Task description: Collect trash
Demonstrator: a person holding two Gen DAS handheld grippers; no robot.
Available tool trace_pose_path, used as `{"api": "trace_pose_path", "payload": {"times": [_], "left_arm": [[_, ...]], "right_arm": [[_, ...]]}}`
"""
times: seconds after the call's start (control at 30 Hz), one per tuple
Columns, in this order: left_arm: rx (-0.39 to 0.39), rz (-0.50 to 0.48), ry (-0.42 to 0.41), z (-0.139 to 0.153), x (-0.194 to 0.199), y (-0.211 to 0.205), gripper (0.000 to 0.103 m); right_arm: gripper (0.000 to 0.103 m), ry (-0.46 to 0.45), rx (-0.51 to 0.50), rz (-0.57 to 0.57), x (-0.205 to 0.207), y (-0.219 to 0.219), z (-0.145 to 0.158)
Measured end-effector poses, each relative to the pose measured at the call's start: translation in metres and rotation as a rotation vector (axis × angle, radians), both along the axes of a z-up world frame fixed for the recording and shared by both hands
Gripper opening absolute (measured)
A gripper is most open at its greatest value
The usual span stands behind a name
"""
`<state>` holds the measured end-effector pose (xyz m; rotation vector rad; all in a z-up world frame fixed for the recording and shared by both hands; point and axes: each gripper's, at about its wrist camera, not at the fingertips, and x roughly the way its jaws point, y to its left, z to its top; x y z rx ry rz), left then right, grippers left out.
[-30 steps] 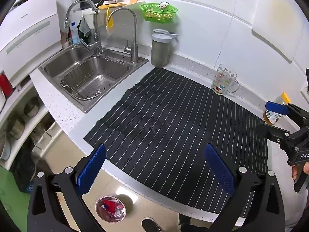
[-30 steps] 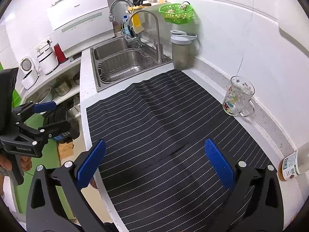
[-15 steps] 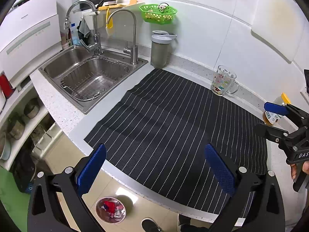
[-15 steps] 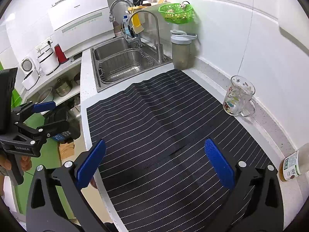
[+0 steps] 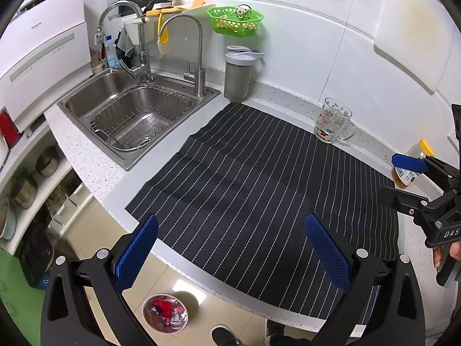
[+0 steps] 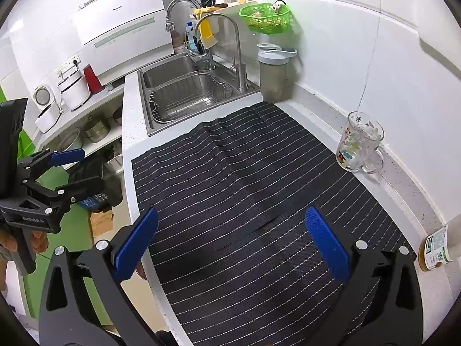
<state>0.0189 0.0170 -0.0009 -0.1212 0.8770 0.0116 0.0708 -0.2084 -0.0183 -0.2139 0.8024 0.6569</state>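
Both the left gripper (image 5: 230,253) and the right gripper (image 6: 232,245) hang released and empty over the striped mat (image 5: 259,178). The trash bin (image 5: 165,313) sits on the floor below the left gripper, under the counter edge, with red scraps inside.

both hand-held grippers, left (image 5: 230,255) and right (image 6: 230,240), wide open, empty
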Motion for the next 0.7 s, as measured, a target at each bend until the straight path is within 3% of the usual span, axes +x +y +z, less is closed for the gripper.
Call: {"api": "trace_pose_path", "payload": {"times": [0.7], "left_arm": [[-0.01,-0.001,0.005,0.001,-0.0007,-0.0003,0.098]], "right_arm": [[0.1,0.005,0.004,0.002,-0.001,0.0009,0.0001]]}}
